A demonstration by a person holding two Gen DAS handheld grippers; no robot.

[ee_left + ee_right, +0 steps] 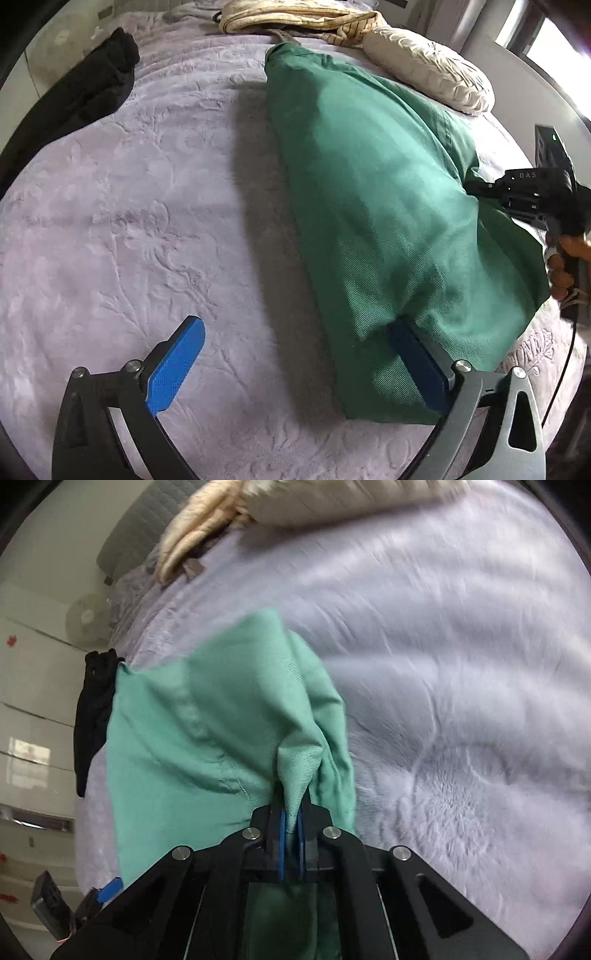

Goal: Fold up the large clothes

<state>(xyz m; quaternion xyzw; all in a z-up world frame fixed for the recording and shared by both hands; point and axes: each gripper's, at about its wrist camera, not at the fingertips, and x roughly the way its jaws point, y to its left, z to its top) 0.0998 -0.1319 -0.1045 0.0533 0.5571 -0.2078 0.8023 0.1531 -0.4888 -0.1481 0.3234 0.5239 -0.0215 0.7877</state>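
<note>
A lavender embossed bedspread (129,221) fills both views; its right half is smeared by motion blur in the right wrist view. On it lies the green garment (369,221), lifted along its right side so that its underside and whatever fold lies beneath are hidden. A black garment (92,85) sits at the bed's far left edge, partly cut off by the lens rim. At the head of the bed lie a cream pleated cushion (428,70) and a striped beige cloth (295,16), only partly in view.

The right gripper (291,834) has its jaws pressed together, pinching a bunched ridge of the green fabric. The left gripper (295,369) has its jaws spread wide: one blue pad lies over bare bedspread, the other is tucked against the garment's near corner, its tip hidden under the cloth.
</note>
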